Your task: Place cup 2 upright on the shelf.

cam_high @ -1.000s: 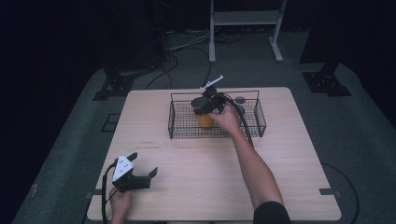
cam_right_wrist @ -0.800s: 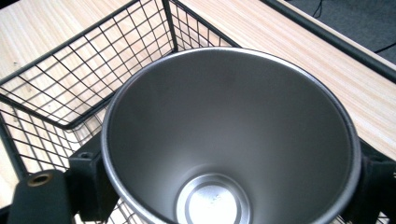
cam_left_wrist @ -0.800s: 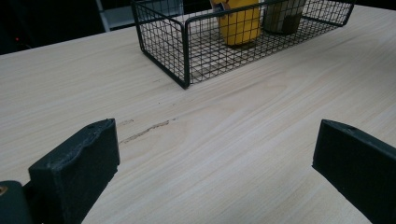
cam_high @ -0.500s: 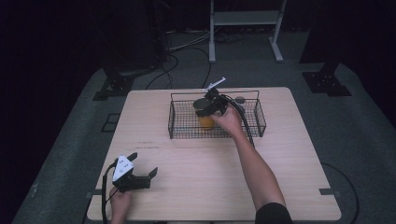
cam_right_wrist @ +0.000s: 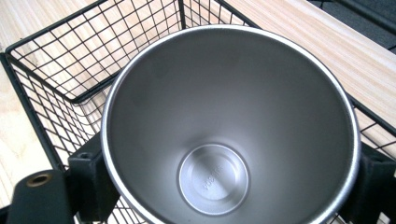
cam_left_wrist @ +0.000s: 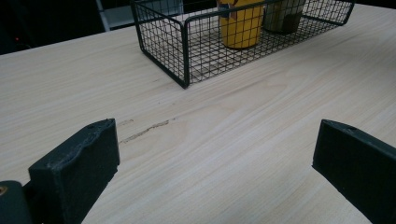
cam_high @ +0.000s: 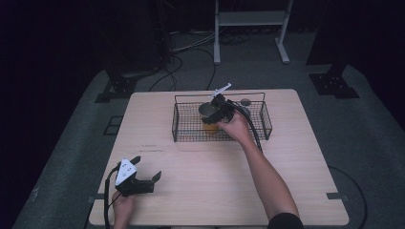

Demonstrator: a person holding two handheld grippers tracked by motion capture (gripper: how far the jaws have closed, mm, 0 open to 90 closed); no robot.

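Note:
A yellow cup (cam_high: 209, 126) with a bare steel inside (cam_right_wrist: 219, 116) stands upright within the black wire basket (cam_high: 184, 128) at the table's far middle. My right gripper (cam_high: 216, 113) comes at it from the right. Its jaws sit on opposite sides of the cup's wall just below the rim, and the right gripper (cam_right_wrist: 231, 186) is shut on it. My left gripper (cam_high: 143, 177) rests on the table near the front left corner. In the left gripper view the left gripper (cam_left_wrist: 215, 163) has its jaws wide apart over bare wood, and the cup (cam_left_wrist: 240, 23) stands far off.
A dull grey-brown thing (cam_left_wrist: 282, 14) stands beside the cup inside the basket (cam_left_wrist: 184, 51). A small grey disc (cam_high: 245, 101) lies at the far rim. The light wooden table (cam_high: 210, 181) ends in dark floor on all sides. A cable trails from the right gripper along the forearm.
The right hand with the cup has shifted slightly toward the near side inside the basket. The left gripper has stayed where it was.

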